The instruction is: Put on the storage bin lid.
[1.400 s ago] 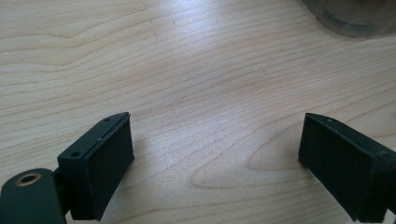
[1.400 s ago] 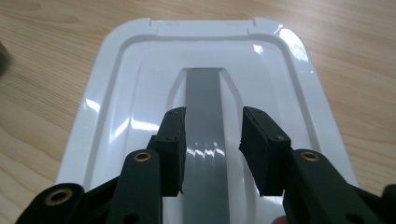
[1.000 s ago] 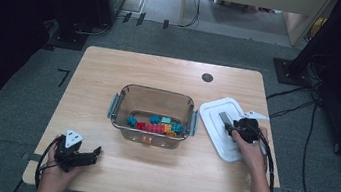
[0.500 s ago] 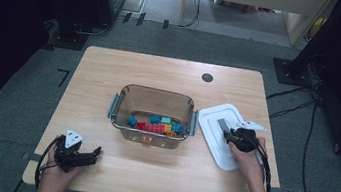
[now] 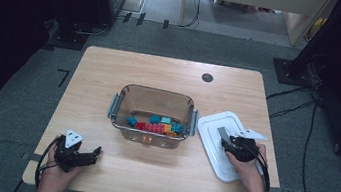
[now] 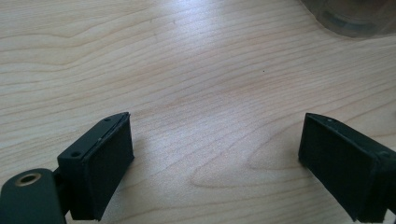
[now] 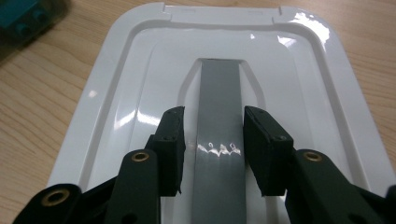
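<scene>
Right hand-held gripper (image 7: 212,140) sits on the white lid (image 7: 140,93) right of the bin (image 5: 153,116), jaws part-open straddling its grey handle strip (image 7: 218,116), lengthwise along the strip; left hand-held gripper (image 6: 224,163) open, idle on the worktop (image 6: 187,70)

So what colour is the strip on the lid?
Grey handle strip on the white lid; right gripper view.

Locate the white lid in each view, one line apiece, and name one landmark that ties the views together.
High view: the white lid lies flat on the table, right of the clear container, under the right gripper.
Left gripper view: not in it.
Right gripper view: the lid lies flat, its grey handle strip running between the jaws.
Shared landmark: the clear container, whose corner shows in every view.
</scene>
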{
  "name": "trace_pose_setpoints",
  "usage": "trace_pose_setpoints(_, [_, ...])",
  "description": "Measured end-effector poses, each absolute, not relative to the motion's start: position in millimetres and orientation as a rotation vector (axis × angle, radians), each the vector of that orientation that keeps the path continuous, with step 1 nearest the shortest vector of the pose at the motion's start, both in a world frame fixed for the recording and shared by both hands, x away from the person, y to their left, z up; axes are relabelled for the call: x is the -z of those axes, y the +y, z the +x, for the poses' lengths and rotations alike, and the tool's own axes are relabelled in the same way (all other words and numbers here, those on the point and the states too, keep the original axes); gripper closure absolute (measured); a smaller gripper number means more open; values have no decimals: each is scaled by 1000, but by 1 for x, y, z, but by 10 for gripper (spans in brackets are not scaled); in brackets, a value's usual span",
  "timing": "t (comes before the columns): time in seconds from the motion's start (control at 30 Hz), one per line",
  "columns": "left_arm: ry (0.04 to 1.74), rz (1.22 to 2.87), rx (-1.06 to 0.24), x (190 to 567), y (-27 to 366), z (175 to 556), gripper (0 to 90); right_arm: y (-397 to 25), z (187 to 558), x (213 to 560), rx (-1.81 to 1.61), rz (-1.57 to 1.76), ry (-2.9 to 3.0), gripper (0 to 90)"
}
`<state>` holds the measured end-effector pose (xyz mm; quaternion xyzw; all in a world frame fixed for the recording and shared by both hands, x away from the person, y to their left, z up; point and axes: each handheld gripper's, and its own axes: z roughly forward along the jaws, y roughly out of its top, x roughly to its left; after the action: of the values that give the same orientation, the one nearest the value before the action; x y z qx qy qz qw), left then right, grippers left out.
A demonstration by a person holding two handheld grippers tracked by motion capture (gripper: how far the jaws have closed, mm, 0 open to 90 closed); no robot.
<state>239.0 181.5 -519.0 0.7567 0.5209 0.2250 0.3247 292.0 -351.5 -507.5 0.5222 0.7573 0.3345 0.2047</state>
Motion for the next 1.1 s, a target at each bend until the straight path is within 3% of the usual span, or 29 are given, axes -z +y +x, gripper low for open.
trace_pose_setpoints(0.03, [1366, 1984, -591, 519, 181, 239, 100, -350, 291, 508, -927, 1449, 2106, 670])
trace_pose_setpoints(0.1, [1366, 1984, -591, 519, 181, 239, 100, -352, 290, 508, -945, 1462, 2099, 676])
trace_pose_setpoints(0.33, [1367, 1983, -591, 519, 181, 239, 100, -360, 290, 505, -1010, 1518, 2073, 682])
trace_pose_setpoints(0.73, [1367, 1982, -591, 519, 181, 239, 100, -384, 295, 465, -1084, 1532, 1989, 682])
trace_pose_setpoints(1.1, [1367, 1982, -591, 519, 181, 239, 100, -366, 301, 417, -1185, 1378, 2028, 682])
